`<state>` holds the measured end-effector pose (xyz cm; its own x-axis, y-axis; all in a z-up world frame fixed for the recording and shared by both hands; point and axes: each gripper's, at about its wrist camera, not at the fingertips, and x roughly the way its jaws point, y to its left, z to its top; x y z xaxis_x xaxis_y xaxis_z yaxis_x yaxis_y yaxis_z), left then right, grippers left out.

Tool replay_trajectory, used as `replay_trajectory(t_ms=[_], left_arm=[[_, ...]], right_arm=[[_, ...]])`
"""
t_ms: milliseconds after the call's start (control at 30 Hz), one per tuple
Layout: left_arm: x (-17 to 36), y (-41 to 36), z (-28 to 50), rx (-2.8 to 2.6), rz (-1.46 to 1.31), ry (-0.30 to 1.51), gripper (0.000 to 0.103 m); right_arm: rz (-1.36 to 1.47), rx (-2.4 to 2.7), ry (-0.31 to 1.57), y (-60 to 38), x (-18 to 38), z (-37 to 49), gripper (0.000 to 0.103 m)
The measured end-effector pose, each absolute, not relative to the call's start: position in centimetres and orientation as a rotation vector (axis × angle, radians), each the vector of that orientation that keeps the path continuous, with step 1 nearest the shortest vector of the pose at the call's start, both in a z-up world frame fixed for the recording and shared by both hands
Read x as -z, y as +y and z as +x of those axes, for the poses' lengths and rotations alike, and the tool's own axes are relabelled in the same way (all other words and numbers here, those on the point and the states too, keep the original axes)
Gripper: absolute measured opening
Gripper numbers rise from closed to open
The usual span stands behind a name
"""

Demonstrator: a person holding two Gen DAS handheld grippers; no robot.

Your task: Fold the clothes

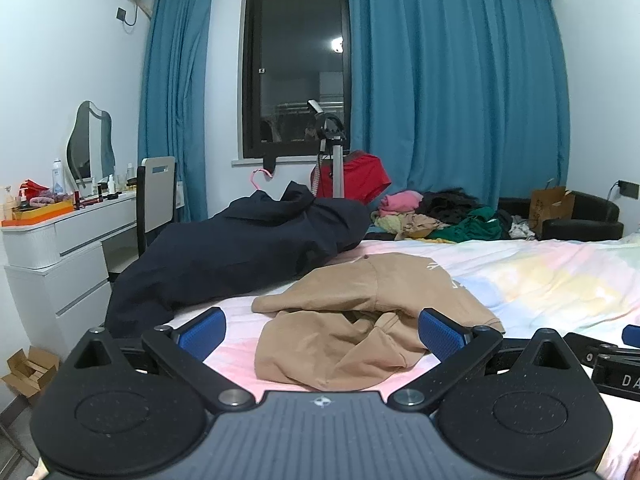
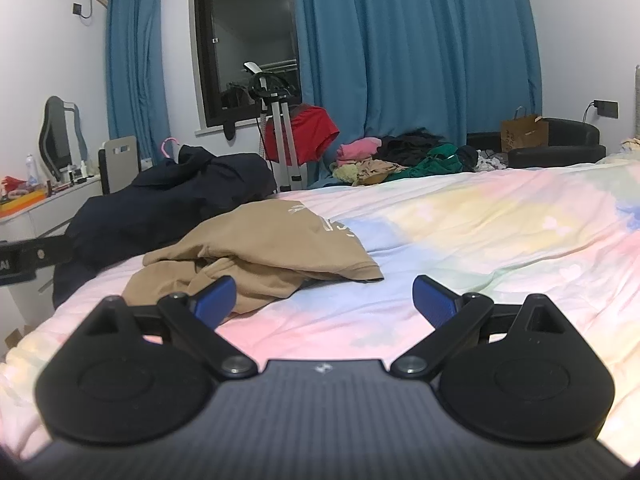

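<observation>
Jaws gape empty on both grippers; only the right wrist view shows white lettering on the tan garment (image 2: 256,248).

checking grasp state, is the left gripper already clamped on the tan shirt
No, the left gripper stands wide open, its blue pads either side of the crumpled tan shirt without pinching it.

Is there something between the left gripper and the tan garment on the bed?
Nothing visible. The left gripper is open, with the crumpled tan garment directly ahead between its fingers. The dark jacket lies farther back and to the left, on the bed.
</observation>
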<state>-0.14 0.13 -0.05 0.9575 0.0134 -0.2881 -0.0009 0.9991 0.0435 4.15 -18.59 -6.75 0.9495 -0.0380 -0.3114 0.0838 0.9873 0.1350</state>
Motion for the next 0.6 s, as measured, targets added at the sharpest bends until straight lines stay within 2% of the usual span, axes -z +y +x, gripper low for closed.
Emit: replay_trajectory(t_ms=[600], left_arm=[[-0.1,0.0,-0.3,-0.004,0.066,0.278,0.103]], right_arm=[[0.126,0.057,0.291,-18.0,6.7,4.3,0.096]])
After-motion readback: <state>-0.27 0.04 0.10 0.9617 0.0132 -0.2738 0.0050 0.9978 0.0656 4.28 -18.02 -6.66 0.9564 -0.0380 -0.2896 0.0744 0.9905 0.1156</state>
